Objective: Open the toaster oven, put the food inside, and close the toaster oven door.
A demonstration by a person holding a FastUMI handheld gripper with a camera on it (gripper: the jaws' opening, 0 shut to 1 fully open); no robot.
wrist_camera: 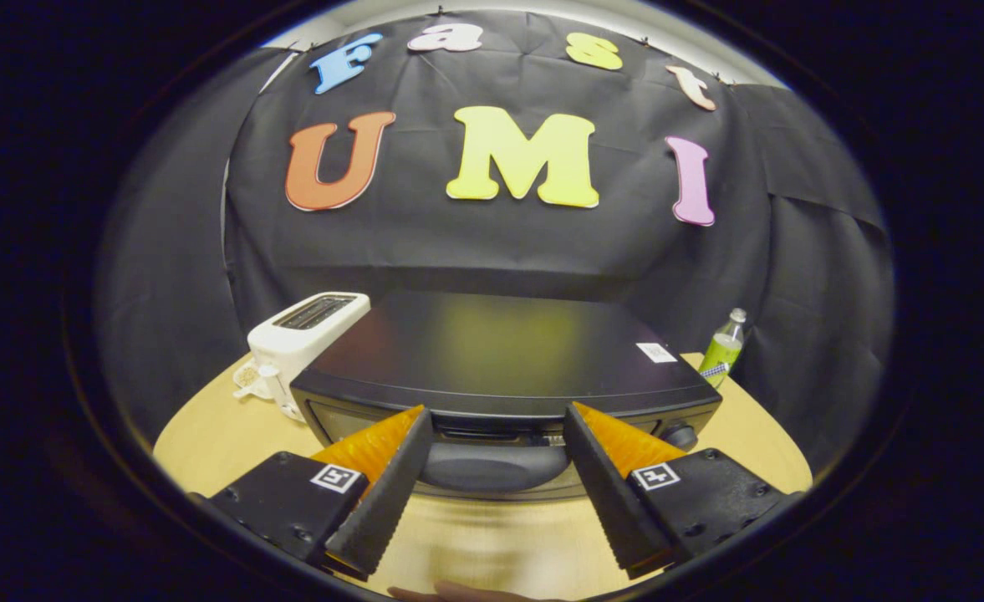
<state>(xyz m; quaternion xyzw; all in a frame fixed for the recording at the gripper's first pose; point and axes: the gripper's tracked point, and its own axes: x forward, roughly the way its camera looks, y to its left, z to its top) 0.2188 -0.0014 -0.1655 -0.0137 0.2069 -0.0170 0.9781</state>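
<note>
Fingers spread before the closed toaster oven.

We see the gripper (pixel 498 411) with fingers apart, empty, the toaster oven (pixel 504 359) just ahead and its door handle (pixel 493 464) between the tips; beyond the left finger stands a white toaster (pixel 303 334), beyond the right a green bottle (pixel 723 349).

One toaster oven (pixel 504 355), one white toaster (pixel 303 330) at its nine o'clock, one green bottle (pixel 722 351) at three o'clock, one worktop (pixel 216 426), and one tongs (pixel 496 418) with two fingers spread apart.
</note>
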